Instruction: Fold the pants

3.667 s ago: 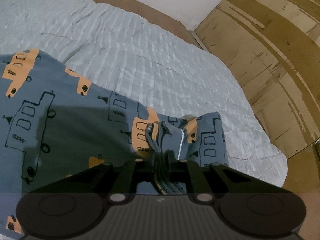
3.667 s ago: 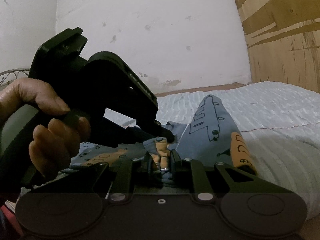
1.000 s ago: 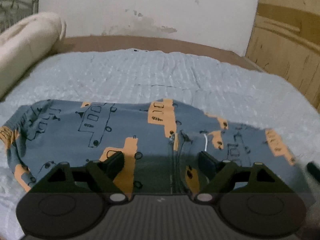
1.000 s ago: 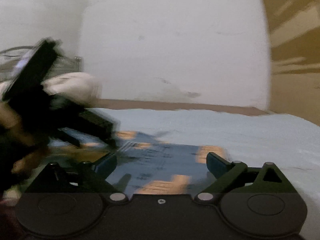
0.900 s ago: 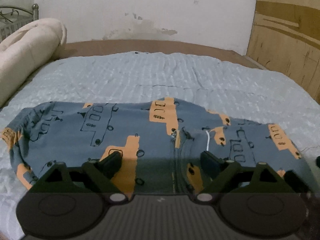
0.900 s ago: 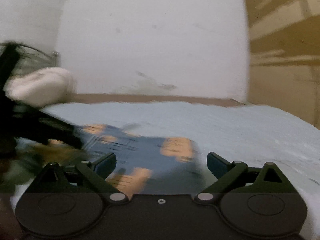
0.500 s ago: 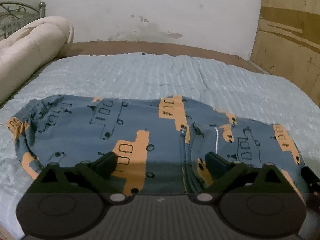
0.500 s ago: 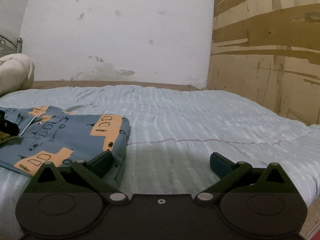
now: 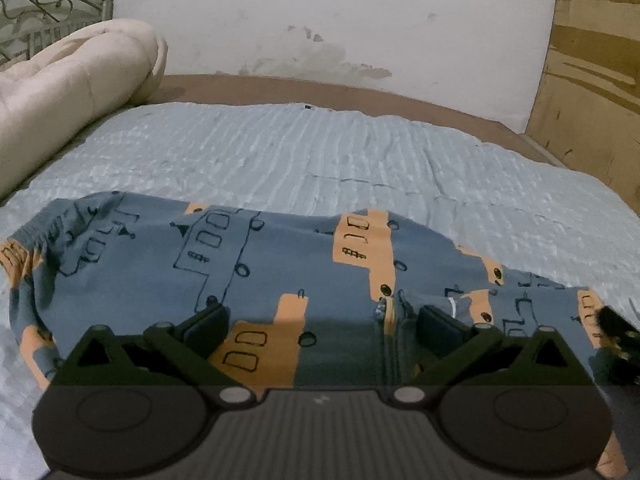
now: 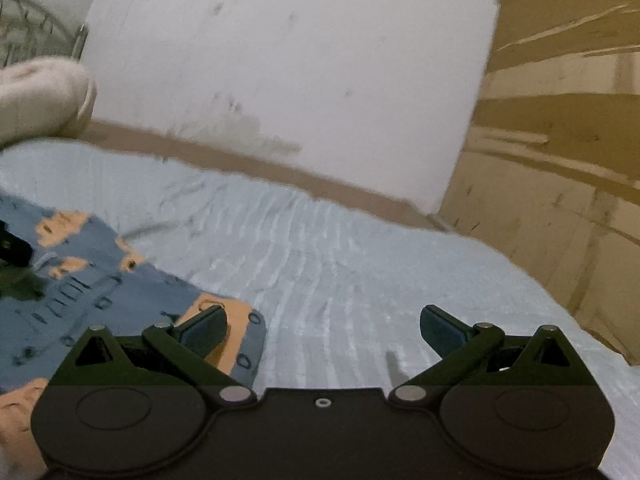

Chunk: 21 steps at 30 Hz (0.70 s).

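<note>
I see the pants (image 9: pixel 248 276) lying folded flat on the pale blue bedspread (image 9: pixel 360 152), along its near edge. My left gripper (image 9: pixel 320 322) hovers over them, its jaws just spread wide and holding nothing. My right gripper (image 10: pixel 322 326) stands equally wide and empty, at the pants' right end.

- Soft knit cloth pants (image 9: pixel 280 264), matt blue with orange and dark printed vehicles.
- Pale blue bedspread (image 9: pixel 360 160), puckered, ribbed cloth.
- Cream padded bolster (image 9: pixel 72 76), plush cloth.
- Rough, scuffed plywood panel (image 10: pixel 560 160).
- Stained, matt plaster wall (image 9: pixel 320 20).
- Matt black plastic left gripper (image 9: pixel 320 322), small metal pins.
</note>
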Motion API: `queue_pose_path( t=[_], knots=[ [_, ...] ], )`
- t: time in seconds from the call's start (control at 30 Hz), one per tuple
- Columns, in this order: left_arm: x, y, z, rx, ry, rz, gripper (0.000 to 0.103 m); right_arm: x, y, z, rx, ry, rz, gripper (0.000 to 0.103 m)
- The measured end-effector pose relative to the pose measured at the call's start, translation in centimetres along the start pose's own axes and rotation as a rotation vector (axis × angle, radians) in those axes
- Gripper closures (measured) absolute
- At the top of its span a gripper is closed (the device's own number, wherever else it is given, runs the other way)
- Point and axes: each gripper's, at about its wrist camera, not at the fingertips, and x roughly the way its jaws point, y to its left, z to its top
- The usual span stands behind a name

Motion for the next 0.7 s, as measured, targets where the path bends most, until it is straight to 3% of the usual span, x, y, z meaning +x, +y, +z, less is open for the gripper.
queue_pose_path(
  t=[0.13, 0.5, 0.7],
  knots=[
    [0.2, 0.3, -0.7, -0.005, -0.017, -0.014, 0.0, 2.6, -0.4, -0.8, 0.043, 0.104, 0.04, 0.001],
    [0.2, 0.3, -0.8, 0.0, -0.022, -0.013, 0.0, 2.4, -0.4, -1.3, 0.073, 0.109, 0.042, 0.001],
    [-2.1, 0.3, -2.1, 0.034, -0.033, 0.011, 0.001, 0.5, -0.3, -1.6, 0.054, 0.079, 0.016, 0.001]
  ],
)
